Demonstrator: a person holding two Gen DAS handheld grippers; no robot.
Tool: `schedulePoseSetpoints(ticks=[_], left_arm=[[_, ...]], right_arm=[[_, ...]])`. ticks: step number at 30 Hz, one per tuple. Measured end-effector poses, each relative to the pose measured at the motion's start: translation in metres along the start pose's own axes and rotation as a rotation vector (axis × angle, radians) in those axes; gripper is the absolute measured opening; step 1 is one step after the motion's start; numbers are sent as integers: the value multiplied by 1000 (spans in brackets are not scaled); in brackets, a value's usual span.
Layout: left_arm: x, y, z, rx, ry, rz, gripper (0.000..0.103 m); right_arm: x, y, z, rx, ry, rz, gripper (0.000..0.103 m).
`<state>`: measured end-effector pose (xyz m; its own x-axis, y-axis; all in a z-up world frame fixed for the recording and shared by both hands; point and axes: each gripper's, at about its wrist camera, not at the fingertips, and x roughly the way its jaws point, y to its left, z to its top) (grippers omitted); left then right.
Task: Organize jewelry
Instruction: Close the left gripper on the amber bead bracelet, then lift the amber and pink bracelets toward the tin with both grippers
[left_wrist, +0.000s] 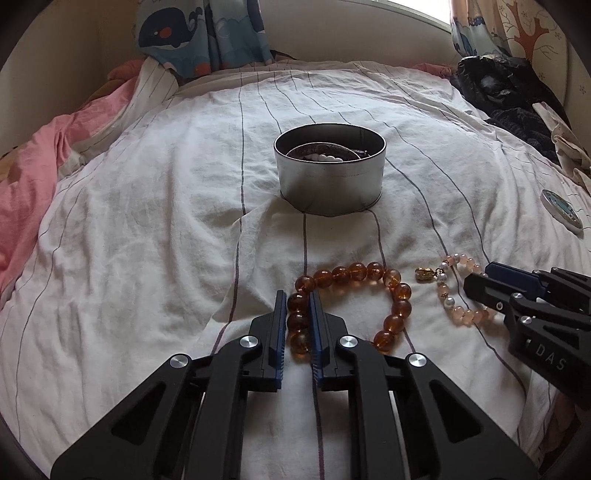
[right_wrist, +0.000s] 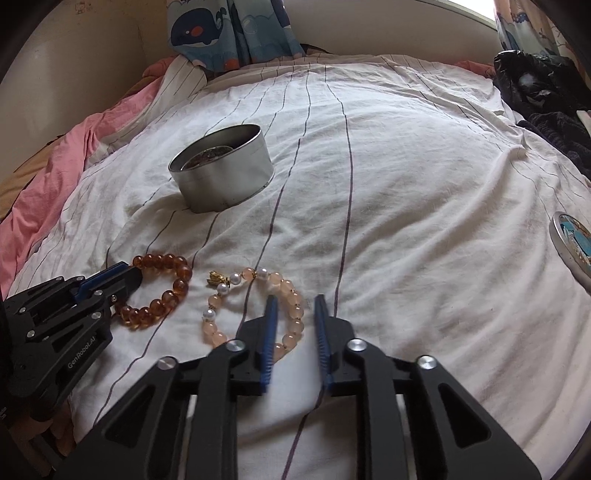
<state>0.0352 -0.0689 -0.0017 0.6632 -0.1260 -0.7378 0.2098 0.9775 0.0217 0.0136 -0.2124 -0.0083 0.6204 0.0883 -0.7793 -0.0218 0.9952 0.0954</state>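
Note:
An amber bead bracelet (left_wrist: 369, 291) lies on the white striped sheet; it also shows in the right wrist view (right_wrist: 166, 291). My left gripper (left_wrist: 298, 299) is closed on its left side, beads pinched between the blue pads. A pink and pearl bracelet (right_wrist: 255, 306) with a gold charm lies to its right, also in the left wrist view (left_wrist: 458, 295). My right gripper (right_wrist: 295, 306) is open, its fingers straddling the bracelet's right side. A round metal tin (left_wrist: 330, 173) stands beyond with beads inside; it shows in the right wrist view too (right_wrist: 223, 170).
The tin's lid (right_wrist: 572, 247) lies at the right edge of the bed. A pink quilt (left_wrist: 44, 162) is bunched on the left, dark clothes (left_wrist: 517, 103) at the far right, and a whale-print curtain (left_wrist: 199, 33) hangs at the back.

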Motion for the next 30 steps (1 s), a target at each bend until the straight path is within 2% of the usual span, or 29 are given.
schedulePoseSetpoints(ticks=[3, 5, 6, 10, 11, 16, 21, 30], left_arm=[[2, 0, 1, -1, 11, -5, 11], [8, 0, 1, 0, 40, -8, 12], [10, -1, 1, 2, 51, -3, 14], [10, -3, 1, 16, 51, 5, 14], [9, -2, 1, 11, 42, 0, 11], [-8, -2, 2, 7, -21, -25, 11], [-24, 3, 1, -24, -50, -47, 11], [-37, -3, 4, -15, -62, -50, 11]], right_arm=[[2, 4, -1, -22, 8, -10, 29], [2, 4, -1, -25, 8, 10, 19], [1, 5, -2, -29, 6, 15, 9], [-5, 1, -2, 0, -24, 46, 8], [-7, -2, -1, 16, -35, 61, 8], [-21, -6, 2, 48, -104, 113, 8], [-32, -9, 4, 63, -146, 130, 8], [-44, -18, 4, 89, -185, 154, 8]])
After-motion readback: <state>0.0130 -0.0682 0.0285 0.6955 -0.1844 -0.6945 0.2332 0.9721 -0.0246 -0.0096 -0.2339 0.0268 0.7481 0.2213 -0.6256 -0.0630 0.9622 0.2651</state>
